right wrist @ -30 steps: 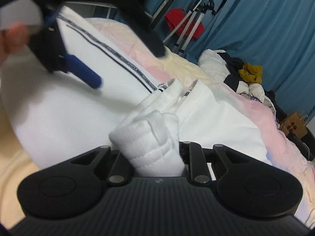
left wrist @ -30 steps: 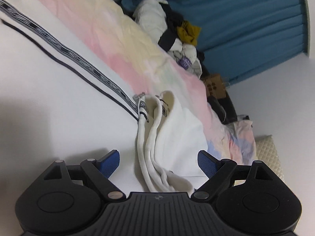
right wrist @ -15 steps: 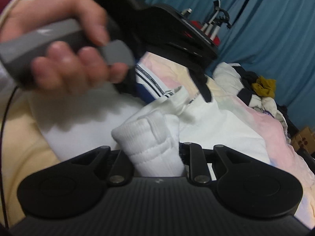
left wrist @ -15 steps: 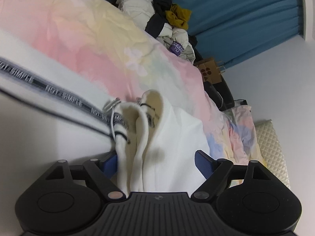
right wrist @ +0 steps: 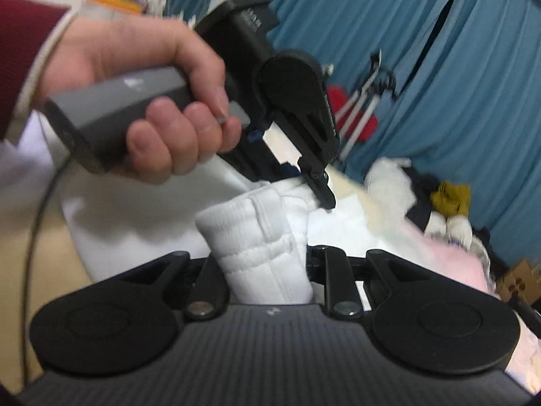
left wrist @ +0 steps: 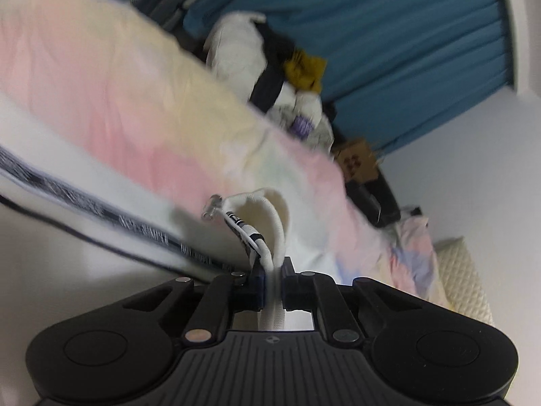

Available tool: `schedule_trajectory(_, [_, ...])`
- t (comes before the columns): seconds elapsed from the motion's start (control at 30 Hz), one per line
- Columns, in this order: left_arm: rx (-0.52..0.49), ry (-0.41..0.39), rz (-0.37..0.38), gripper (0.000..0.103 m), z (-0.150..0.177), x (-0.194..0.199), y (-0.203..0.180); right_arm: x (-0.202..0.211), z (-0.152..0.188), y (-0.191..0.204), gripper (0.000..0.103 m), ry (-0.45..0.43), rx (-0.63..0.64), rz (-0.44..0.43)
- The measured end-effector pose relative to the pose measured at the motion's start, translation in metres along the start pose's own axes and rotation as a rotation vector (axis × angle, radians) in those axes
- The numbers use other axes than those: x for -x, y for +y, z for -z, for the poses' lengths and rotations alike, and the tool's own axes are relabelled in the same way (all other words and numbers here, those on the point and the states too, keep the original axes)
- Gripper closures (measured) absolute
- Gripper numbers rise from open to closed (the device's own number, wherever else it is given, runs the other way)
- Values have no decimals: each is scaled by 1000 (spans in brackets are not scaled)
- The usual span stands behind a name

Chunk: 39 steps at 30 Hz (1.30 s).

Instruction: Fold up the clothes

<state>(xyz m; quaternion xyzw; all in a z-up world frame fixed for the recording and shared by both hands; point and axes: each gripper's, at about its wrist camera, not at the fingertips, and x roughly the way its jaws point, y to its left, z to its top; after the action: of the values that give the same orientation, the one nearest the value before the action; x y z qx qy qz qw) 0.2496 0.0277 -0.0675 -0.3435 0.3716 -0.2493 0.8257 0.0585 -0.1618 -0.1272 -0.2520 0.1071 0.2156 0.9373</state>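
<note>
The white garment with a black lettered side stripe lies on the pastel pink-and-yellow bed cover. The left gripper has its blue-padded fingers closed on the garment's bunched white edge, just beside the drawstring cord with a clear tip. The right gripper has its fingers clamped on a thick ribbed white cuff of the same garment. Above that cuff, in the right wrist view, the person's left hand, in a dark red sleeve, grips the grey handle of the left gripper. Beyond the garment, a pile of white, black and mustard clothes sits at the bed's far end, before blue pleated curtains.
</note>
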Motion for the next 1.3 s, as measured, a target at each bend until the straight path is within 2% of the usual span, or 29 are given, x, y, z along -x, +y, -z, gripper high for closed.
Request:
schedule_trajectory(0.03, [-2,-20,-3,94,-2,9,1,3,-4,1,81,-29,-26,2])
schedule_trajectory(0.1, [-3,-25,-74,94,-2,18,9,4,-11,6,81,-55,-53,-20])
schedule_trajectory(0.23, [43,3,-218,93,6,14,40,-12,-6,17,81,-4,-90,-120])
schedule_trajectory(0.3, [60,11,-233,93,9,10,48,-21,0,18,80,34,-112,-156])
schedule_trajectory(0.43, [19,10,-242,92,9,9,47,-20,0,11,77,71,-143,-210])
schedule_trajectory(0.47, [21,10,-240,92,9,11,48,-15,-3,9,75,77,-132,-220])
schedule_trajectory(0.57, [20,10,-246,89,13,16,42,5,-14,4,59,70,-101,-259])
schedule_trajectory(0.6, [11,7,-252,89,13,17,40,13,-17,2,48,63,-92,-274])
schedule_trajectory(0.63, [2,0,-262,86,12,20,37,18,-19,-1,36,50,-103,-284])
schedule_trajectory(0.7, [-13,-29,-278,78,11,31,32,26,-22,-7,28,20,-139,-300])
schedule_trajectory(0.77, [-41,-76,-295,59,10,45,24,34,-25,-12,28,-9,-176,-316])
schedule_trajectory(0.83, [-81,-125,-288,52,9,57,13,41,-28,-18,28,-39,-212,-331])
schedule_trajectory(0.9, [-108,-140,-235,47,9,63,4,32,-25,-26,28,-11,-265,-316])
schedule_trajectory(0.97, [-114,-117,-172,44,7,55,-2,18,-20,-27,28,58,-281,-286])
schedule_trajectory(1.0, [-114,-99,-142,44,8,51,-4,15,-19,-26,32,71,-277,-280])
schedule_trajectory(1.1, [-119,-42,-124,44,11,34,-5,10,-18,-23,40,91,-256,-267])
schedule_trajectory(1.17, [-115,-11,-121,44,10,25,-3,6,-17,-20,53,105,-241,-258])
schedule_trajectory(1.23, [-113,10,-122,43,10,18,-2,2,-16,-18,74,119,-226,-250])
schedule_trajectory(1.3, [-119,19,-130,43,11,15,-1,-1,-16,-15,90,132,-212,-241])
